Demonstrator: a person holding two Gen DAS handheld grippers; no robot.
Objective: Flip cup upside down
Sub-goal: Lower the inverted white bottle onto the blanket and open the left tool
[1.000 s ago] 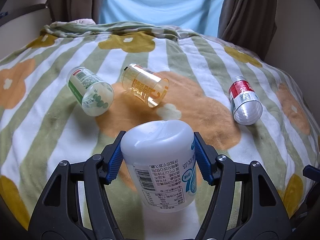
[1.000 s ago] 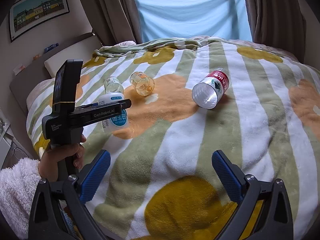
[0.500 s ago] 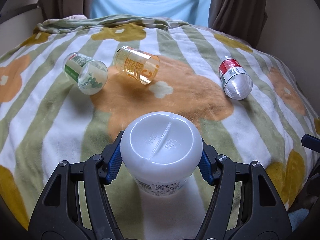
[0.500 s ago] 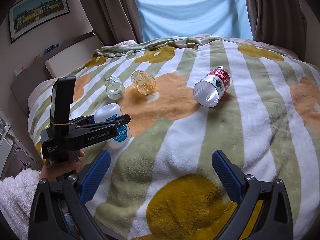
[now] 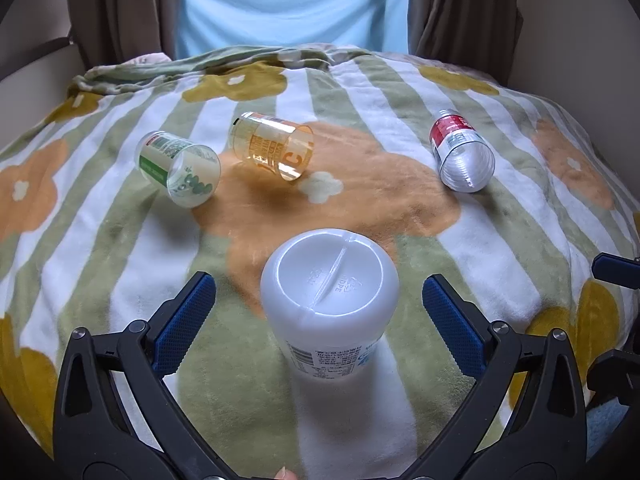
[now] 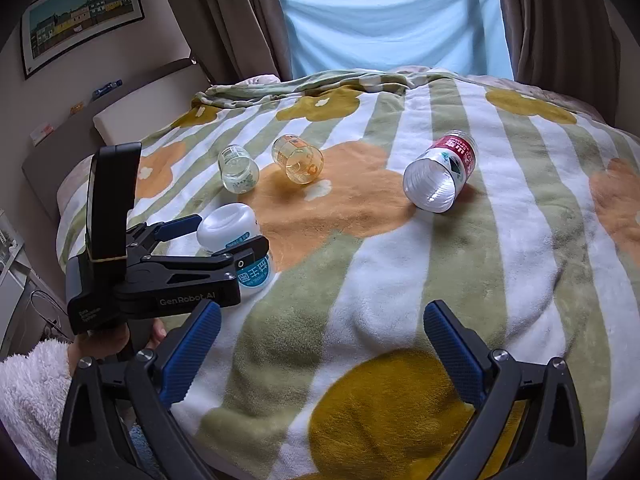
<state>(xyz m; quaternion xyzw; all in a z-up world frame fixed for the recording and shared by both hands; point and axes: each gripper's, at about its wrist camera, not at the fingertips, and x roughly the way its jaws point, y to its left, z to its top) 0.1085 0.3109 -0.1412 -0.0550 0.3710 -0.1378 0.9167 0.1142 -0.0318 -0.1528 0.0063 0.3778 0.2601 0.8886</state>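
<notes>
A white cup [image 5: 330, 296] with a blue label stands upside down on the striped flower blanket [image 5: 500, 248], its flat base facing up. My left gripper [image 5: 319, 312] is open around it, both blue pads clear of its sides. In the right wrist view the same white cup [image 6: 228, 228] sits between the left gripper's [image 6: 222, 234] spread fingers. My right gripper [image 6: 320, 352] hangs open over the near part of the blanket with nothing between its pads.
Three more cups lie on their sides further back: a green-labelled one [image 5: 180, 168], an amber one [image 5: 272, 146] and a clear red-labelled one [image 5: 460, 156]. A hand in a white fleece sleeve [image 6: 32, 380] holds the left gripper. Curtains and a blue sheet are behind.
The left gripper lowered the white cup base-up onto the blanket, then let go: its pads, shut on the cup half a second ago, now stand apart. The right gripper stayed still.
</notes>
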